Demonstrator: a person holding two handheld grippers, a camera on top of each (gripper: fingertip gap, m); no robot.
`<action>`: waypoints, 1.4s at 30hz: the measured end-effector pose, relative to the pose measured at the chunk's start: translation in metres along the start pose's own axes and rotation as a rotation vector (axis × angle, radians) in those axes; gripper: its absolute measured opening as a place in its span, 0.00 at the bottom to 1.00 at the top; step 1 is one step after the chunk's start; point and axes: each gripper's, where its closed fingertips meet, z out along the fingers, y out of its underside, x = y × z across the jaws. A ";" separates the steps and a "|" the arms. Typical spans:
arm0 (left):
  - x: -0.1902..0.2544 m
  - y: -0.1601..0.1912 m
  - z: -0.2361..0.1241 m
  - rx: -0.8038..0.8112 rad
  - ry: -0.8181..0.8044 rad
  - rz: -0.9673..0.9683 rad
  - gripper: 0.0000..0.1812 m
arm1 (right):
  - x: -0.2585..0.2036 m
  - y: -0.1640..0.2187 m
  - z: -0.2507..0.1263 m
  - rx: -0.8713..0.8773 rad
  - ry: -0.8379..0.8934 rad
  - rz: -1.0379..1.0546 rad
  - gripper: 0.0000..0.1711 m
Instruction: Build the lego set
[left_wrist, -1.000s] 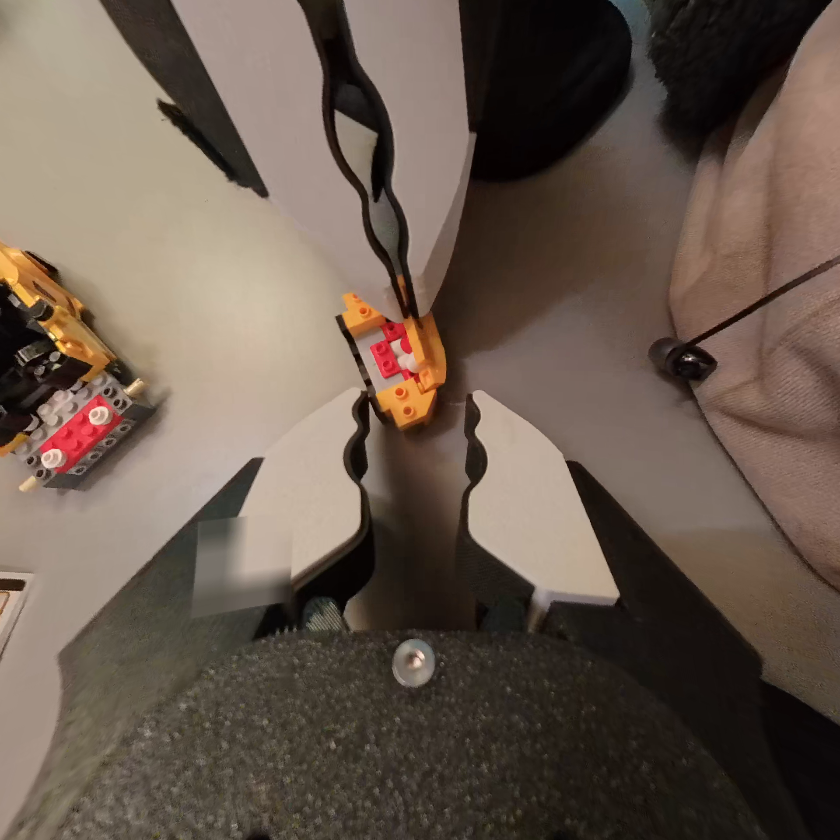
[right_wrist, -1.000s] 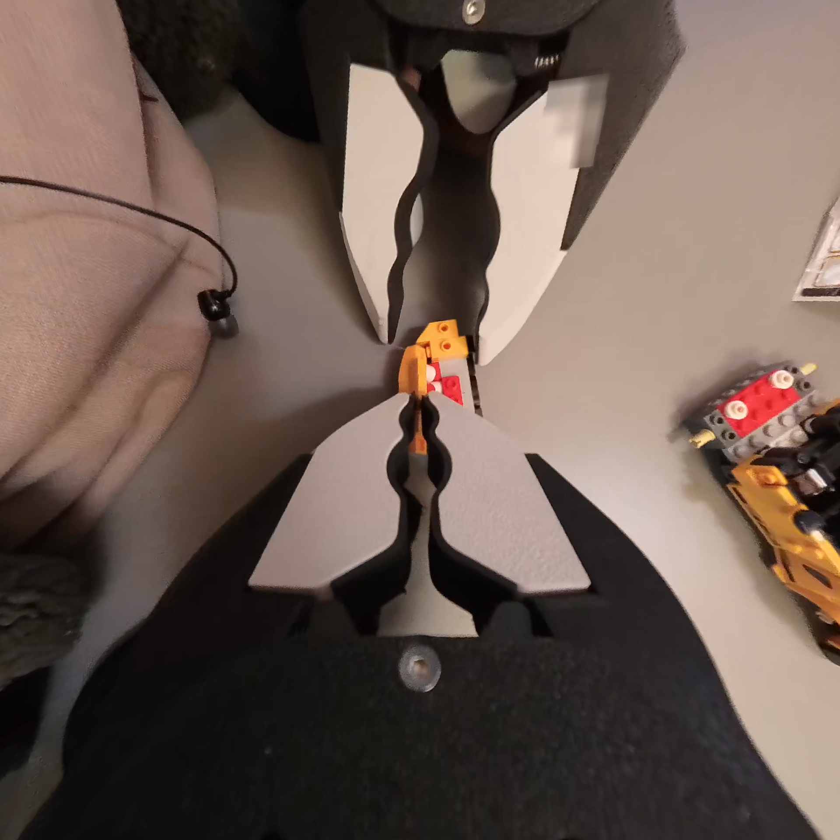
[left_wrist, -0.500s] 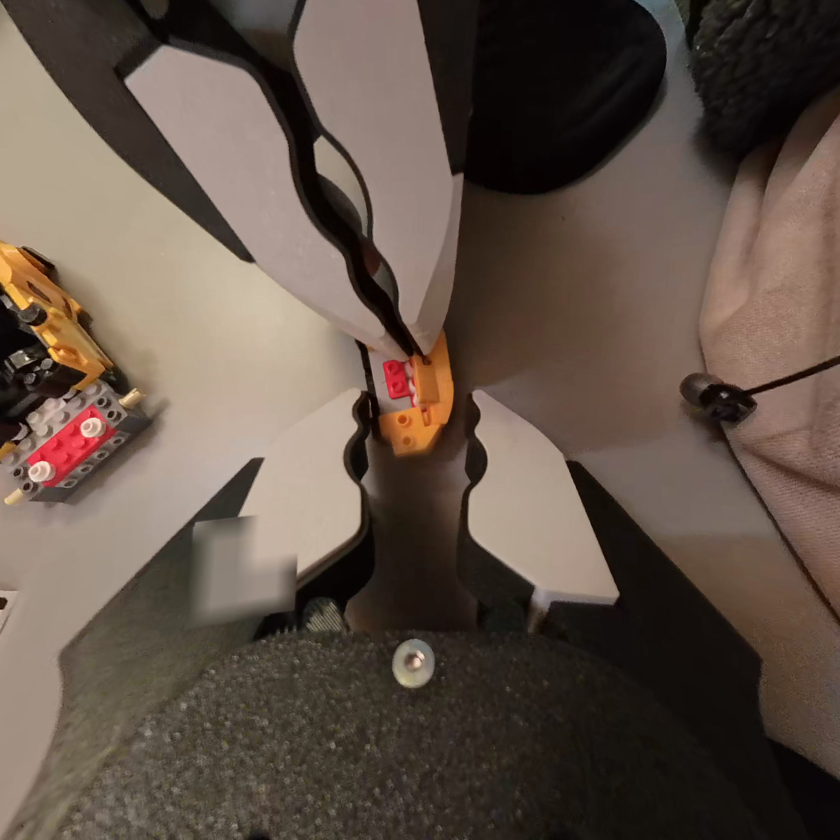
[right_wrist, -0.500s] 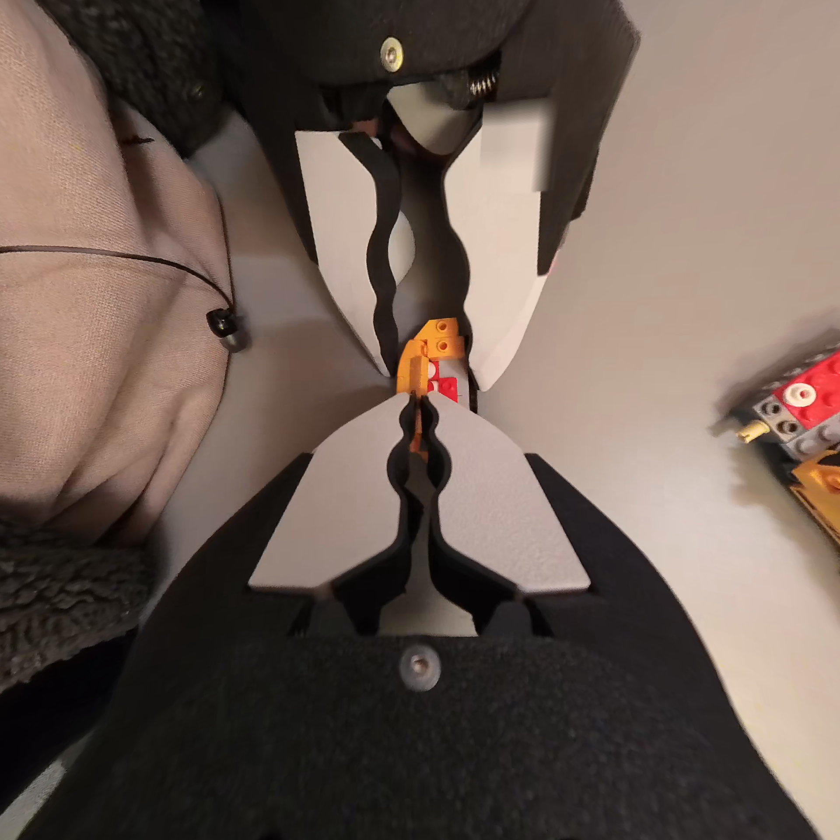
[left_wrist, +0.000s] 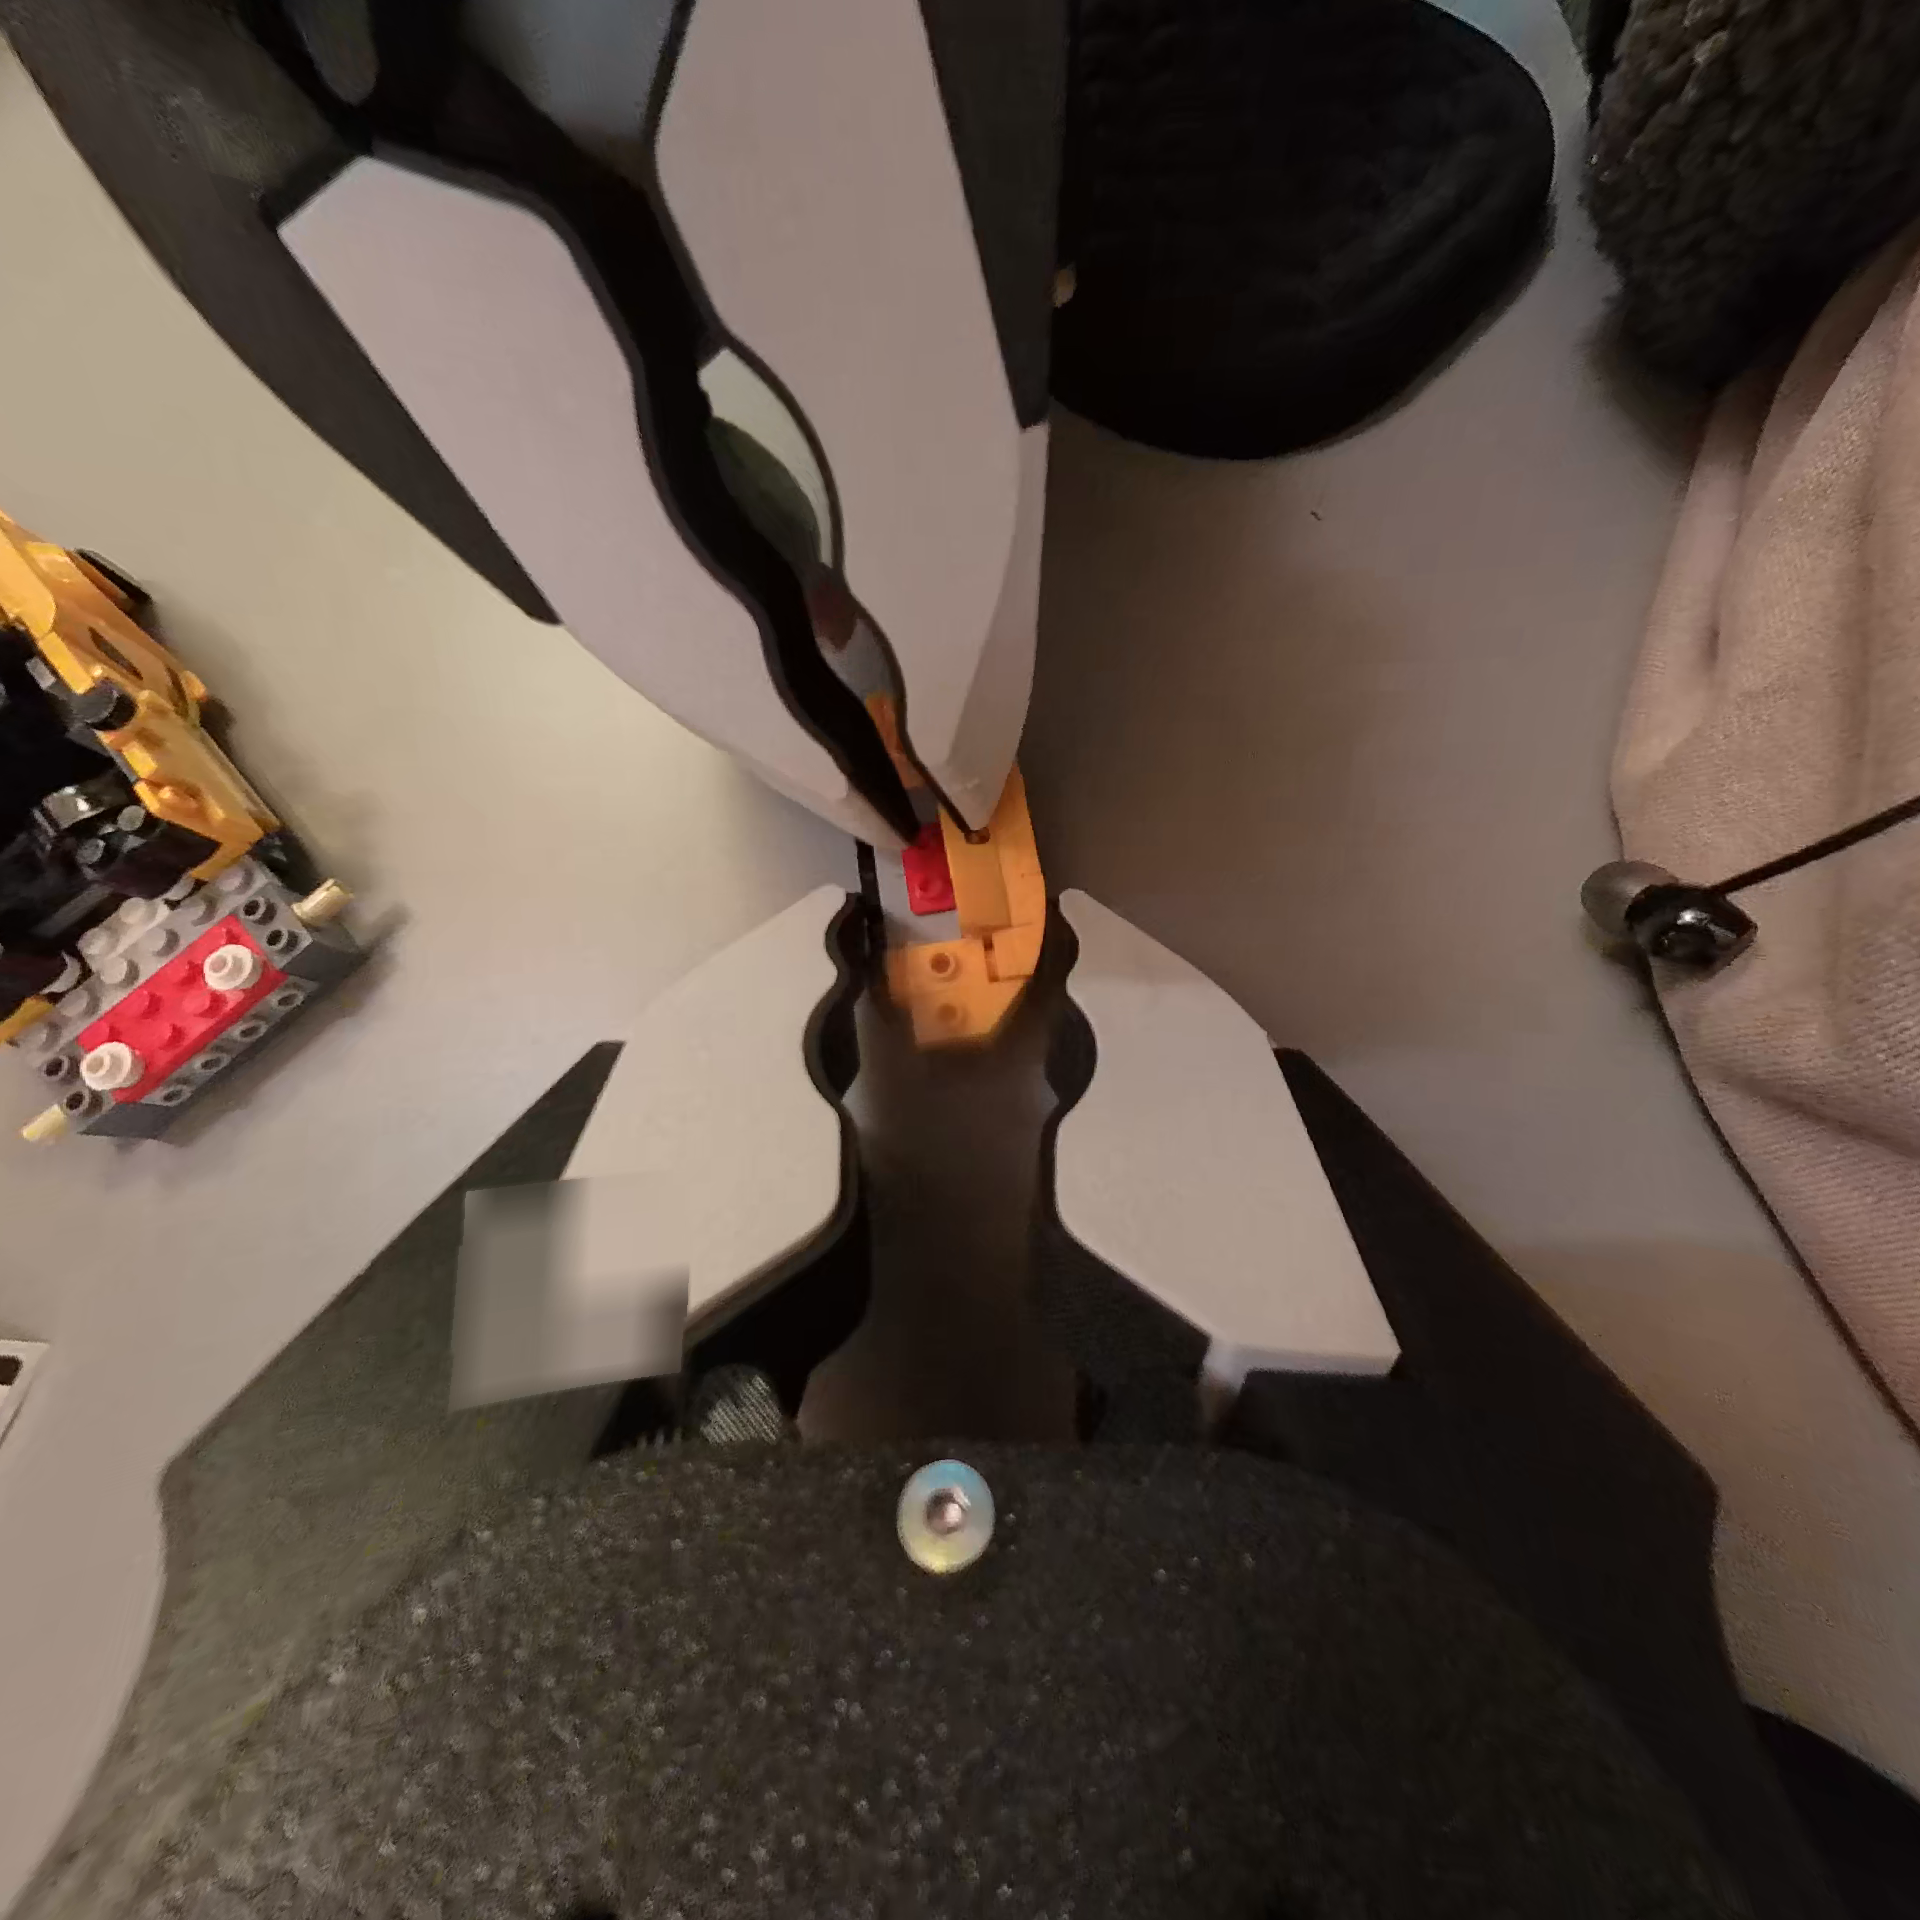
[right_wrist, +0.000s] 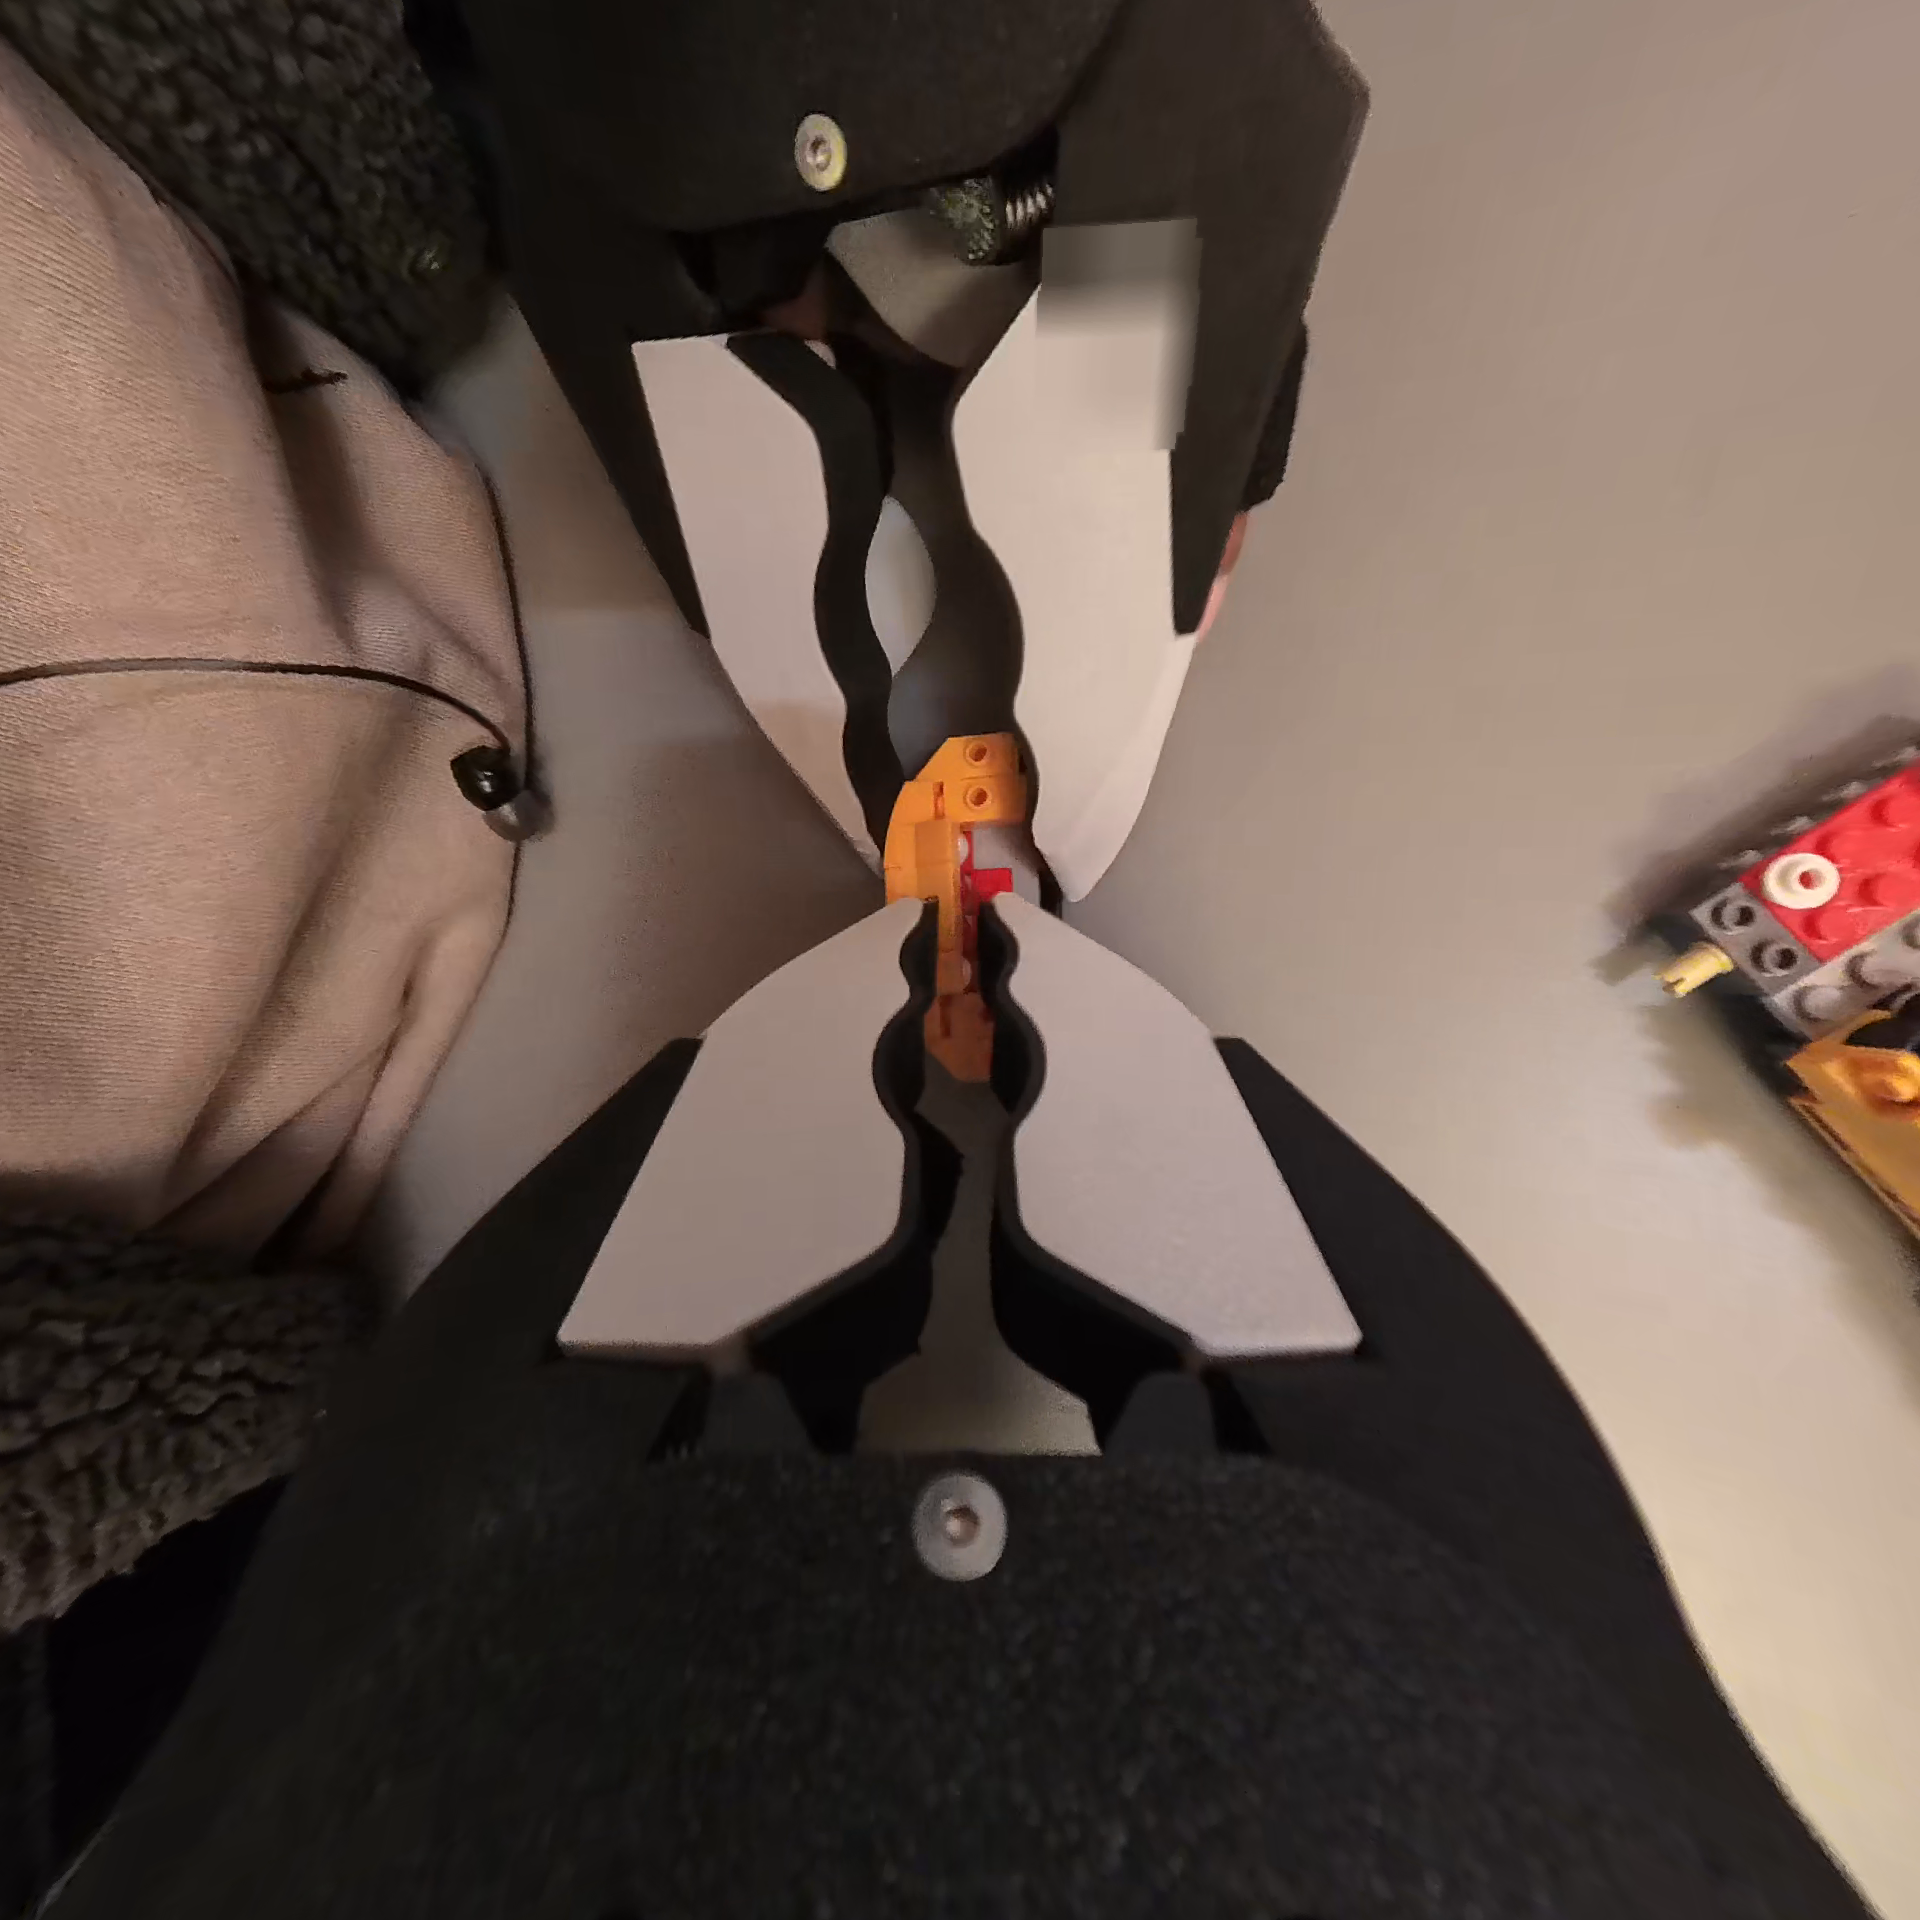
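Closer now: both grippers have drawn together and the right gripper (right_wrist: 951, 914) has slid further along the orange sub-assembly (right_wrist: 951, 831), so more of it sits between its fingers than 1 s ago. It is clamped on the sub-assembly; the left gripper (left_wrist: 951, 925) has its jaws apart, straddling the studded orange end, contact unclear.

Sub-assembly: small, held just above the grey table (left_wrist: 520, 727), between the two grippers. Curved smooth orange shell, grey plate, red studded brick inside, two studs on the orange end piece.

Fingers (right_wrist: 1143, 1195): matte white faces, wavy black inner edges, black grainy bodies.

Count: two grippers, one held sub-assembly, one larger model (left_wrist: 135, 935) (gold, black, grey, red brick with two white round studs) lying on the table well apart.
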 end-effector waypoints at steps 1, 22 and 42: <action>0.000 0.000 0.000 -0.001 -0.006 0.003 0.18 | -0.001 0.000 -0.001 0.006 0.017 -0.028 0.05; 0.001 0.001 -0.004 -0.015 -0.039 0.023 0.18 | -0.003 -0.003 0.007 0.115 0.024 0.008 0.04; 0.003 0.000 -0.006 0.008 -0.018 0.008 0.18 | -0.004 -0.005 -0.003 0.144 -0.013 -0.063 0.14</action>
